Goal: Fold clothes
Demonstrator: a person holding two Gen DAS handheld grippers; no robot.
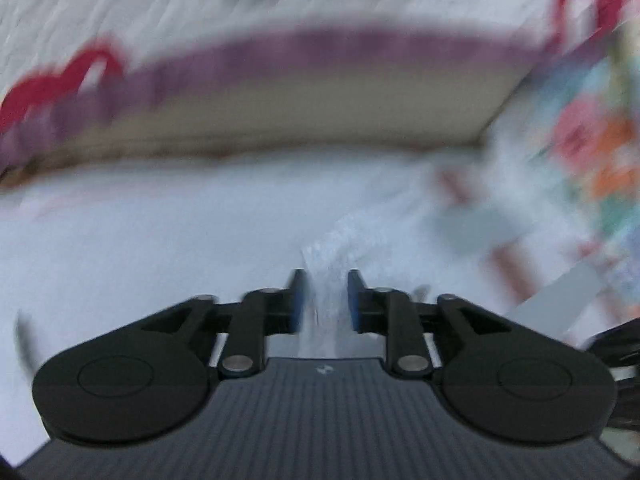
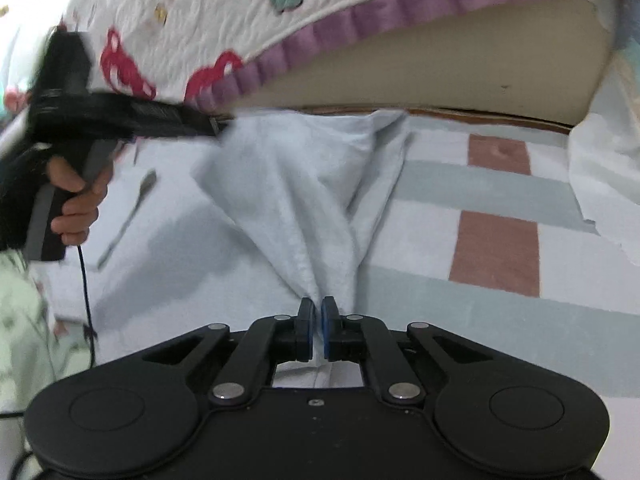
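Note:
A pale blue towel [image 2: 288,184] hangs stretched between my two grippers above the bed. In the right wrist view my right gripper [image 2: 317,309] is shut on one bunched corner of it, and cloth fans upward from the jaws. My left gripper [image 2: 214,126] is at the upper left of that view and pinches the towel's other end. The left wrist view is blurred by motion. There my left gripper [image 1: 327,280] has a fold of the towel [image 1: 326,312] between its blue pads [image 1: 297,300], which stand slightly apart around the cloth.
A white quilt [image 2: 208,12] with red and pink patches and a purple frill overhangs a beige mattress side [image 2: 440,68]. Below lies a checked bedspread [image 2: 496,236]. A hand [image 2: 76,200] holds the left gripper's handle, from which a black cable [image 2: 86,292] hangs.

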